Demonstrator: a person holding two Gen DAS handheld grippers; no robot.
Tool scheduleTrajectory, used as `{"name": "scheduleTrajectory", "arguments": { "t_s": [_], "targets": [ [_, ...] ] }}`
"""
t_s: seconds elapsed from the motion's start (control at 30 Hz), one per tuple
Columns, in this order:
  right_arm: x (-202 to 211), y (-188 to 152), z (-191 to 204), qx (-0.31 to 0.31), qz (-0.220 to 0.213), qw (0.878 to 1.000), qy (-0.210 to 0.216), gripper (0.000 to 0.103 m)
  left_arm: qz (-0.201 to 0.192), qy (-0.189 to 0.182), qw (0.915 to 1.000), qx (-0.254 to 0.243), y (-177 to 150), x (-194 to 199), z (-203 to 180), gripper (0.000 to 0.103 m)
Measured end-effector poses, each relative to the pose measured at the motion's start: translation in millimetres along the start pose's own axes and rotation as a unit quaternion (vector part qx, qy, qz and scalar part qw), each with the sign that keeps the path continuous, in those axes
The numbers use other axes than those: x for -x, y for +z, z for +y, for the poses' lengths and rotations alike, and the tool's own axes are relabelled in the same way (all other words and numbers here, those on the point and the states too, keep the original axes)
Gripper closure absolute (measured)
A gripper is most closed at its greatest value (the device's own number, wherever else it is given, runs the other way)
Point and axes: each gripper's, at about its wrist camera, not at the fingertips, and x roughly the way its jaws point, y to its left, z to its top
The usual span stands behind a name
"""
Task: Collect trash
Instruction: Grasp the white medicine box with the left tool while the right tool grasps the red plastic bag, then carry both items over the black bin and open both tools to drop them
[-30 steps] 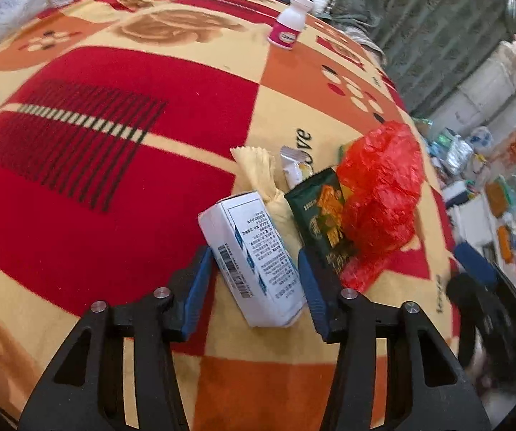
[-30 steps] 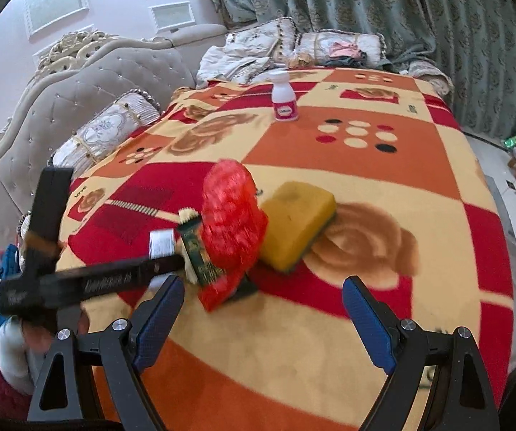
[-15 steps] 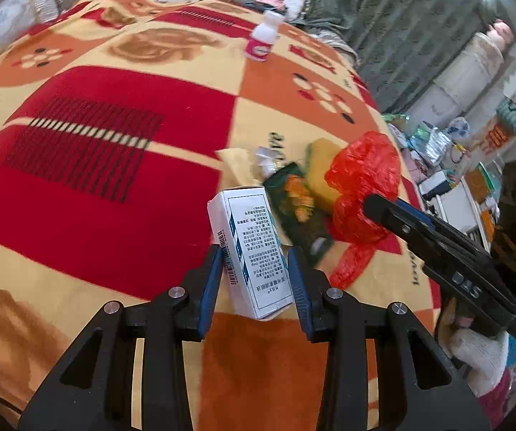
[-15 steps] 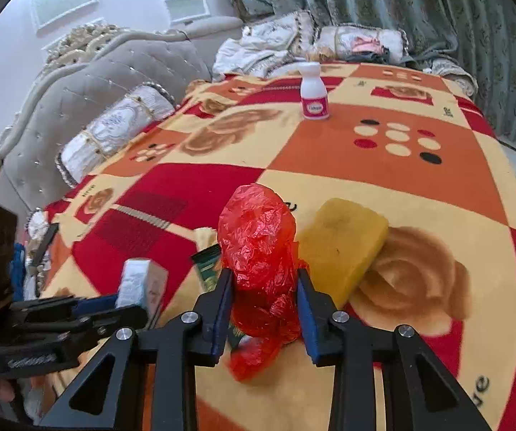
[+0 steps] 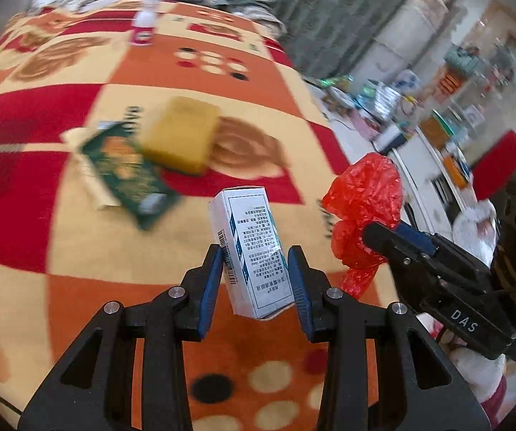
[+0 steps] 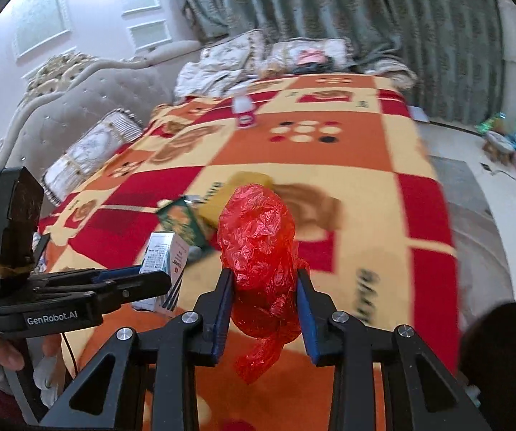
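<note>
My left gripper (image 5: 256, 262) is shut on a white carton with blue print (image 5: 251, 244) and holds it lifted above the blanket; it also shows in the right wrist view (image 6: 166, 255). My right gripper (image 6: 263, 287) is shut on a crumpled red plastic bag (image 6: 258, 248), also lifted; the bag shows at the right of the left wrist view (image 5: 364, 197). On the blanket lie a green snack wrapper (image 5: 125, 168), a pale yellow wrapper (image 5: 78, 158) under it and a yellow sponge (image 5: 181, 138).
The patterned red, orange and yellow blanket (image 5: 60, 244) covers a bed. A small white bottle with a pink label (image 5: 145, 25) stands at the far end. Pillows and a tufted headboard (image 6: 89, 107) lie to the left. Floor clutter (image 5: 383, 100) is beyond the bed's right edge.
Both grippers closed on their items and lifted them: the left raised the carton off the blanket, the right closed on the red bag and pulled it up and back from the pile.
</note>
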Motion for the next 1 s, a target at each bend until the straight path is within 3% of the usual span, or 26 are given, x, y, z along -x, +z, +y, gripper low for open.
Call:
{"name": "scheduleTrajectory", "arguments": {
  "t_s": [0.47,1.0],
  "targets": [
    [70,-42,-88,-0.054,-0.015,0.993,-0.106,0.071,0.037,-0.040,0.9949,-0.085,-6,-49,-112,0.068],
    [101,-77,-171,-0.123,-0.007,0.977,-0.173,0.071,0.066,-0.066,0.9860,-0.138,-6,-101,-187,0.068]
  ]
}}
